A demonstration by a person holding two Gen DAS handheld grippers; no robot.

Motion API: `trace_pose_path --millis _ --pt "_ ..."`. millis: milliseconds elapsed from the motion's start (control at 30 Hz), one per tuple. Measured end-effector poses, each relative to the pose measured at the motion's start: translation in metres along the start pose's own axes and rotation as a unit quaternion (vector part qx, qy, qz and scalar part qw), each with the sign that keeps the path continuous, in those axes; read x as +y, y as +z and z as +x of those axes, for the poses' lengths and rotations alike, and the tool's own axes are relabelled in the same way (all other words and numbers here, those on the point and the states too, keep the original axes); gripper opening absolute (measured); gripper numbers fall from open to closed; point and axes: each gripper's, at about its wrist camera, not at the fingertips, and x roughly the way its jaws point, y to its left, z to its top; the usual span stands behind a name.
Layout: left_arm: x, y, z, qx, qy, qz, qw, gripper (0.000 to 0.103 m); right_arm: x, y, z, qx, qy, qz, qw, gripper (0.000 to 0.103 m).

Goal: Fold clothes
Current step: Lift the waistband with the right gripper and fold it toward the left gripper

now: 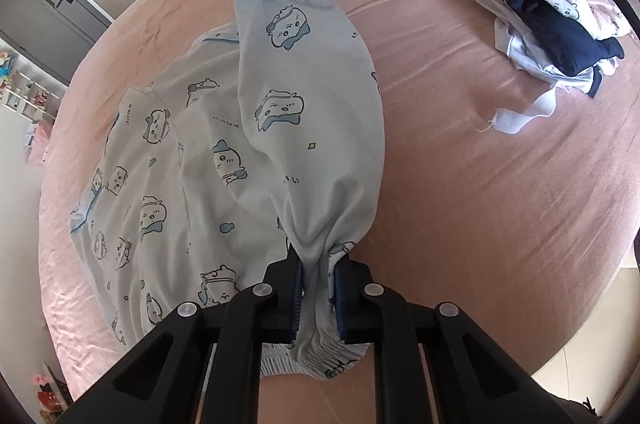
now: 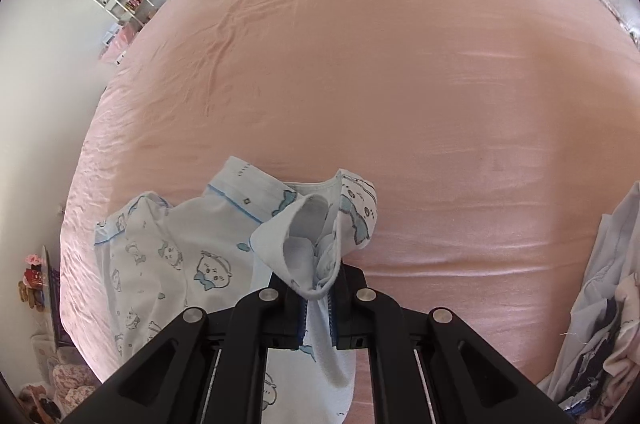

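Two grippers clench the cartoon-print pajama pants [image 1: 208,160]: the left gripper [image 1: 318,288] on the gathered waistband, the right gripper [image 2: 318,308] on a leg hem. Most of the cloth lies on the pink bedsheet [image 2: 400,64]. If either thin pinch slips, the fold collapses. Beyond, a pile of clothes [image 1: 560,36] sits well apart, out of the way.

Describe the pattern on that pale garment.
Pale blue cotton garment with cartoon animal faces; clearest in left wrist view.
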Motion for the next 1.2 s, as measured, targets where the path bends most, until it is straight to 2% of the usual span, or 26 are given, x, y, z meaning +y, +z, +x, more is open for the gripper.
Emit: trace_pose_path --millis 100,167,233,300,333,400,467,533,700,900,1033,1200 --pt "0.003 0.002 -0.007 -0.007 -0.006 -0.009 0.9999 0.011 0.01 -0.006 -0.015 -0.002 -0.007 -0.014 1.0 0.005" --pt "0.009 -0.001 -0.012 -0.013 -0.008 -0.019 0.9997 0.011 0.029 0.008 -0.001 -0.004 -0.015 -0.025 1.0 0.005" --pt "0.024 -0.025 -0.019 -0.019 -0.01 -0.03 0.9993 0.011 0.036 0.009 -0.009 -0.008 -0.019 -0.031 0.999 0.005" --pt "0.034 -0.067 -0.026 -0.027 -0.012 -0.042 0.9987 0.011 0.041 0.01 -0.023 -0.012 -0.024 -0.038 0.999 0.005" --pt "0.055 -0.064 -0.018 -0.03 -0.015 -0.049 0.9982 0.011 0.045 0.008 -0.033 -0.015 -0.027 -0.043 0.999 0.005" --pt "0.066 -0.07 -0.024 -0.033 -0.02 -0.063 0.9973 0.011 0.066 0.017 -0.019 -0.016 -0.034 -0.053 0.998 0.005" --pt "0.081 -0.085 -0.032 -0.036 -0.027 -0.078 0.9959 0.011 0.077 0.018 -0.023 -0.016 -0.042 -0.061 0.997 0.005" --pt "0.095 -0.083 -0.036 -0.04 -0.038 -0.096 0.9939 0.011 0.087 0.019 -0.031 -0.018 -0.046 -0.069 0.996 0.005" --pt "0.142 -0.096 -0.024 -0.045 -0.055 -0.145 0.9869 0.011 0.131 0.025 -0.024 -0.021 -0.047 -0.101 0.994 0.005" --pt "0.168 -0.114 -0.018 -0.024 -0.037 -0.184 0.9819 0.011 0.188 0.028 -0.014 -0.015 -0.052 -0.145 0.988 0.005" --pt "0.176 -0.127 -0.02 -0.003 -0.024 -0.198 0.9799 0.011 0.224 0.026 -0.007 -0.009 -0.05 -0.177 0.983 0.005" --pt "0.189 -0.141 -0.02 0.004 -0.016 -0.211 0.9773 0.011 0.258 0.023 0.01 0.005 -0.055 -0.2 0.978 0.005"
